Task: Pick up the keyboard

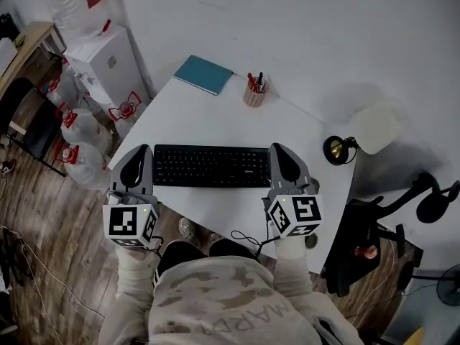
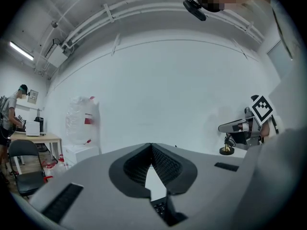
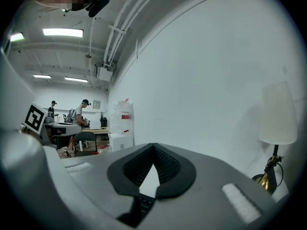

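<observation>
A black keyboard [image 1: 208, 165] lies flat on the white table [image 1: 215, 113], near its front edge. My left gripper [image 1: 138, 151] rests just beside the keyboard's left end, and my right gripper [image 1: 279, 149] sits beside its right end. Both point away from me, level with the table. In the left gripper view the jaws [image 2: 151, 145] are shut tip to tip with nothing between them, and a few keys of the keyboard [image 2: 160, 209] show below. The right gripper [image 3: 154, 145] is likewise shut and empty, with keys [image 3: 143, 204] beneath it.
A teal notebook [image 1: 205, 74] and a pen cup [image 1: 254, 92] stand at the table's back. A desk lamp [image 1: 374, 131] is at the right end. A water dispenser [image 1: 108, 63] and several water jugs [image 1: 83, 131] are on the left, and a black chair [image 1: 359, 243] on the right.
</observation>
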